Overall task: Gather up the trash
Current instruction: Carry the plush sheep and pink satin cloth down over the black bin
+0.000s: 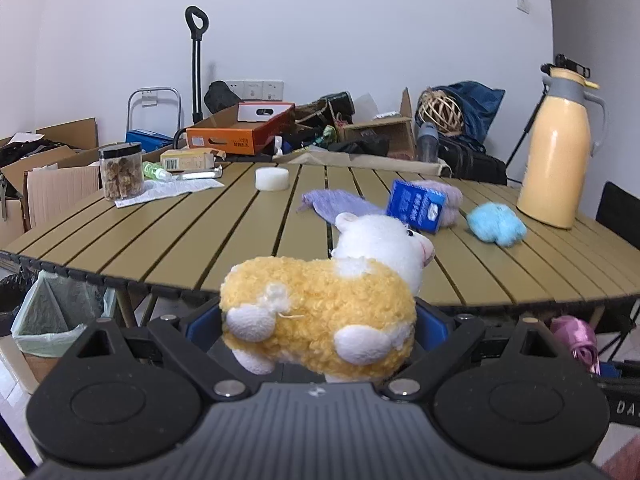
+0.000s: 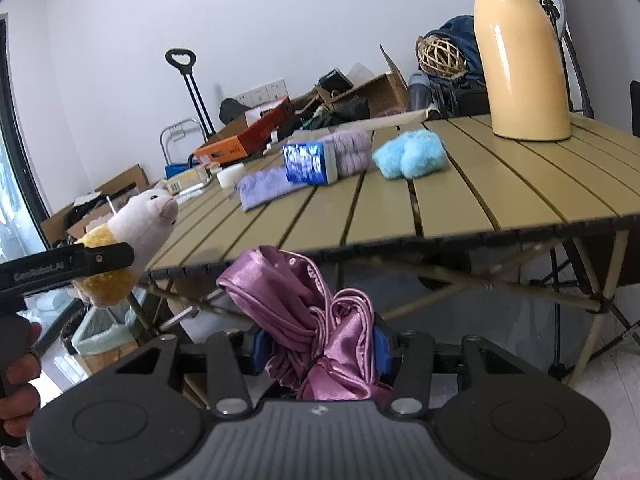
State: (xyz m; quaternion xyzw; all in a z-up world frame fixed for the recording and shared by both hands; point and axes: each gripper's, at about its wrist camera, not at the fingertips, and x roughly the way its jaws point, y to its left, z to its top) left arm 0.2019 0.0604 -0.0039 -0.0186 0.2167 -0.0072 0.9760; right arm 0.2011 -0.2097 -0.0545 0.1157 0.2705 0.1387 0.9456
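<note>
While a cluttered slatted table (image 1: 248, 236) fills the room, my left gripper (image 1: 320, 328) clamps a plush sheep (image 1: 320, 320); my right gripper (image 2: 320, 350) pinches pink satin cloth (image 2: 304, 308).

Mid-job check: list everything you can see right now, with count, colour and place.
plush sheep: one, yellow and white, in left gripper
satin cloth: one, pink-purple, in right gripper
table: one, tan slats
flask: one, cream, table's far right
blue box: one, mid-table, against a lilac knit
fluffy ball: one, light blue, beside box
purple cloth: one, mid-table
white puck: one, far side
snack jar: one, black lid, far left
lined bin: one, green liner, floor left
left gripper: black, shut
right gripper: black, shut
</note>
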